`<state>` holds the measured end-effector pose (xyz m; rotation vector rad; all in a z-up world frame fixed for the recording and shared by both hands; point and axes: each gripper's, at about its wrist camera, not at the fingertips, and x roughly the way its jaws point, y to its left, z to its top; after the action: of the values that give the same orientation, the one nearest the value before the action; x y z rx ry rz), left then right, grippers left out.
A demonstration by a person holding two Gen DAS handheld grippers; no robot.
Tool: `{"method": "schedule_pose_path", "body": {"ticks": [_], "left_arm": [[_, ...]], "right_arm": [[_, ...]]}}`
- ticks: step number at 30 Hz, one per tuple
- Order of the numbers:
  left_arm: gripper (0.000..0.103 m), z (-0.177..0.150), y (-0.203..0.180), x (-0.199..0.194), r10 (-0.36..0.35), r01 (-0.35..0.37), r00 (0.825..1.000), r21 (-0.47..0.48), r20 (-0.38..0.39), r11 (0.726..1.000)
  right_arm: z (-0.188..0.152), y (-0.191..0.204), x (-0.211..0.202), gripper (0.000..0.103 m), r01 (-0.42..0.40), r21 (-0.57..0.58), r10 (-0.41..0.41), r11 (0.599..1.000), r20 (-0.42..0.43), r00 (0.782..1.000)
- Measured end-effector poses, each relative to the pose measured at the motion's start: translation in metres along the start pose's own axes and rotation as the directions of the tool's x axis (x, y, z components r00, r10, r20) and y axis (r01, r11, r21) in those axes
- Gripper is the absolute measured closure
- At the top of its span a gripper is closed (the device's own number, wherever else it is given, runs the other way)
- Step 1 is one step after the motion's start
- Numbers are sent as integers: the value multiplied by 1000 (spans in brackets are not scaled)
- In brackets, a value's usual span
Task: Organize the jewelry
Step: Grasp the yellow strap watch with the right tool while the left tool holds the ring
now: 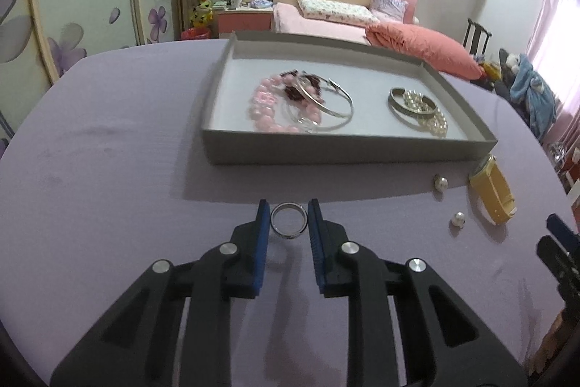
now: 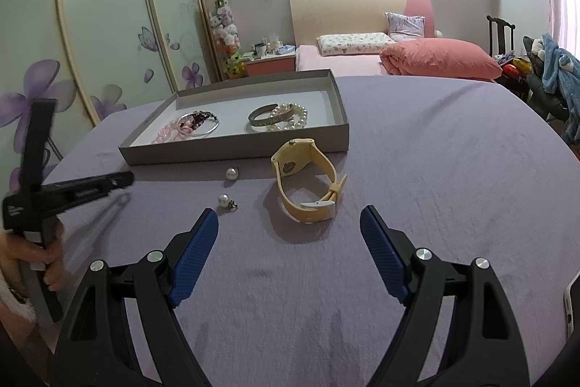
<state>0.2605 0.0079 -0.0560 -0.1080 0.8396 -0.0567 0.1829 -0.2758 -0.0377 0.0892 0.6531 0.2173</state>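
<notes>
A silver ring (image 1: 289, 219) sits between the blue pads (image 1: 264, 220) of my left gripper (image 1: 289, 217), just above the purple cloth, and both pads touch its sides. Beyond it stands a grey tray (image 1: 348, 157) holding a pink bead bracelet (image 1: 264, 97), a silver bangle (image 1: 326, 104), a metal cuff (image 1: 398, 107) and a pearl bracelet (image 1: 433, 122). My right gripper (image 2: 289, 214) is open over the cloth, with a yellow watch (image 2: 290, 165) lying just ahead of its fingertips. Two pearl earrings (image 2: 232, 173) (image 2: 223, 201) lie left of the watch.
The table (image 2: 453, 169) has a purple cloth and a rounded edge. In the right wrist view a hand (image 2: 40, 256) holds the left gripper's handle at the far left. A bed (image 2: 362, 60), a wardrobe (image 2: 108, 24) and a chair with clothes (image 2: 551, 71) stand behind.
</notes>
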Motion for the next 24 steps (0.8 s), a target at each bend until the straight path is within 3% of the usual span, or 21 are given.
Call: {"method": "schedule_pose_path", "body": {"ticks": [11,24], "left_arm": [[81,-1,33,-30,8,-5,999,-72,53,997],[81,2,35,-33,-3,9,998,-79,69,997]], "right_arm": [[2,-7,19,28,24,16,-22,1000,-101,995],[22,-16,55,28,63,3,-61,998,-187,980]]}}
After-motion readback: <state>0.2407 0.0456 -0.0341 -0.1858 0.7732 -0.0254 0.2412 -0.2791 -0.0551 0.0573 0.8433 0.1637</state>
